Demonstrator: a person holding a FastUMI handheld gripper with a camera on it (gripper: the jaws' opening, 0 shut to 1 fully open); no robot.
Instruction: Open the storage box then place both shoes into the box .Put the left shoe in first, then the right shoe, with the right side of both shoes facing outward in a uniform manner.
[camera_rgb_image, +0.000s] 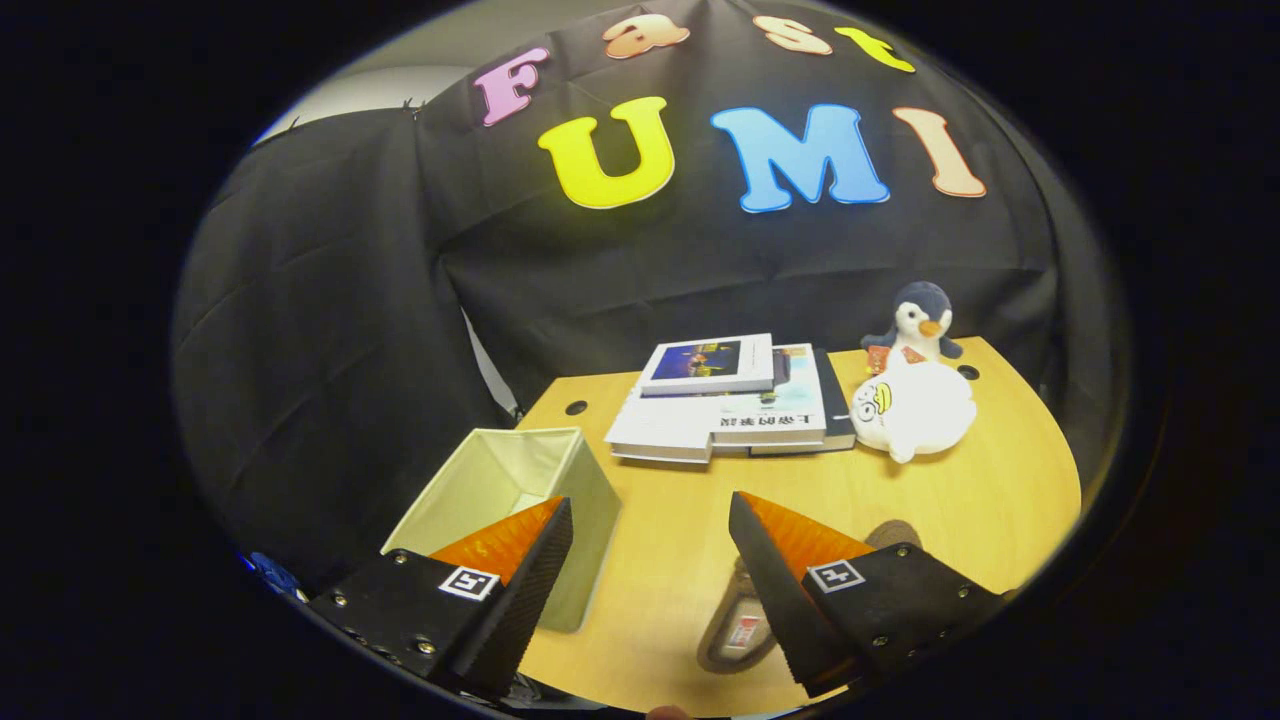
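Beside the storage box (520, 500), already open on the counter (960, 500): tool (650, 560) spread, pinching nothing. Best lowered squarely over the shoe (740, 620) right of the box, gripping mid-body.

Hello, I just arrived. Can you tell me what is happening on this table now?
A person's hand-held gripper hangs open over a wooden table, holding nothing. A shoe lies under one finger. The fabric storage box stands open beside the other finger and no shoe is visible inside. Beyond them lie stacked books and a plush penguin.
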